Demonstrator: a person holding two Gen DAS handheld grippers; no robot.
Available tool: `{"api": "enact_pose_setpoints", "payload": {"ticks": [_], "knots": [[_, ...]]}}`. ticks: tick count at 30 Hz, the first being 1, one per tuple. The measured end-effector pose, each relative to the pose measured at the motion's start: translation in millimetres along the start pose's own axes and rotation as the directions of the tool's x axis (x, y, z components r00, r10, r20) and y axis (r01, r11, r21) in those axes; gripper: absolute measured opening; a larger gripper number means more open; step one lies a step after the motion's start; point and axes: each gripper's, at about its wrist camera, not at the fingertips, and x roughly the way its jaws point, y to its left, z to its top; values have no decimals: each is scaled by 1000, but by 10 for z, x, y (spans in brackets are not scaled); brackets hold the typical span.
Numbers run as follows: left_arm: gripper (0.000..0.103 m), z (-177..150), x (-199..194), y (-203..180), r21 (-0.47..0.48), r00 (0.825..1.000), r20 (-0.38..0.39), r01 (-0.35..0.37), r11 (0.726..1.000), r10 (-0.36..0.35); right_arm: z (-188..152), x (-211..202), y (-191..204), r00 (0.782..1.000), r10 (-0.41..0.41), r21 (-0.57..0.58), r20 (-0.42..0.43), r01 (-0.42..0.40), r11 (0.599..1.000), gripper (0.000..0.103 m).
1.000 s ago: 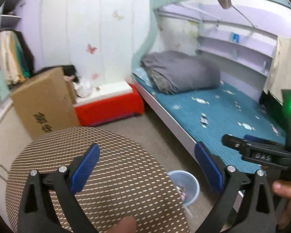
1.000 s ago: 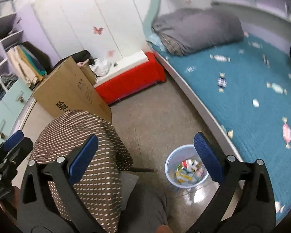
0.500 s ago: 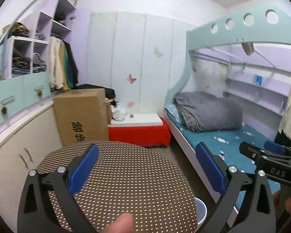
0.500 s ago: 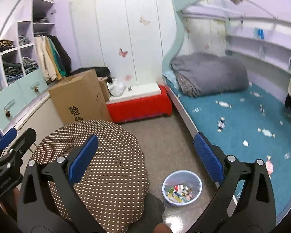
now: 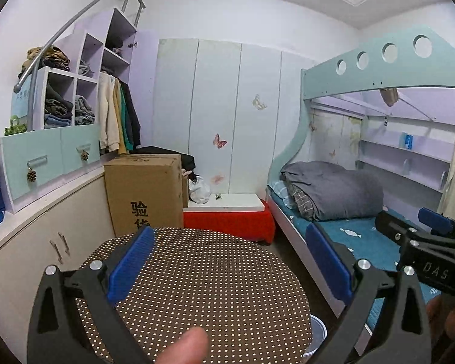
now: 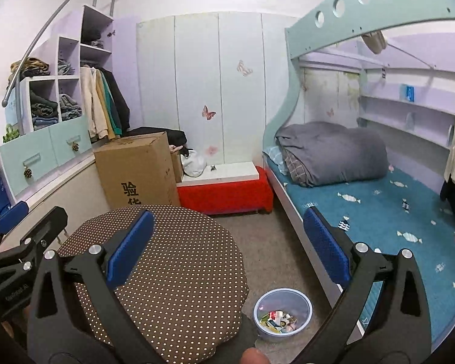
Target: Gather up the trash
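Note:
A small pale-blue trash bin (image 6: 282, 313) stands on the floor between the round table and the bed, with several scraps of paper trash (image 6: 277, 321) inside. In the left wrist view only the bin's rim (image 5: 318, 330) shows past the table edge. My left gripper (image 5: 230, 265) is open above the dotted table top, nothing between its blue pads. My right gripper (image 6: 227, 250) is open too, held above the table's right edge and the floor, well above the bin. Each gripper shows at the side of the other's view.
A round table with a brown dotted cover (image 6: 179, 273) fills the foreground. Beyond it stand a cardboard box (image 5: 145, 191) and a red bench with a white top (image 5: 227, 215). A bunk bed with a teal mattress (image 6: 388, 212) and a grey duvet (image 6: 333, 154) runs along the right. Cabinets line the left wall.
Both grippers have tilted upward, from looking down at the floor and bin to looking level across the room. Both stay open and hold nothing.

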Motion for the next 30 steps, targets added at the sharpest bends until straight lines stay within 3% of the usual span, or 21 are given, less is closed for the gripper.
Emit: {"api": "enact_pose_setpoints", "payload": {"ticks": [30], "knots": [[98,-65,-249,128,-11,999,42,-17,1000,18,-79,-104,301,1000,15,-24,23,-14,1000,97]]}}
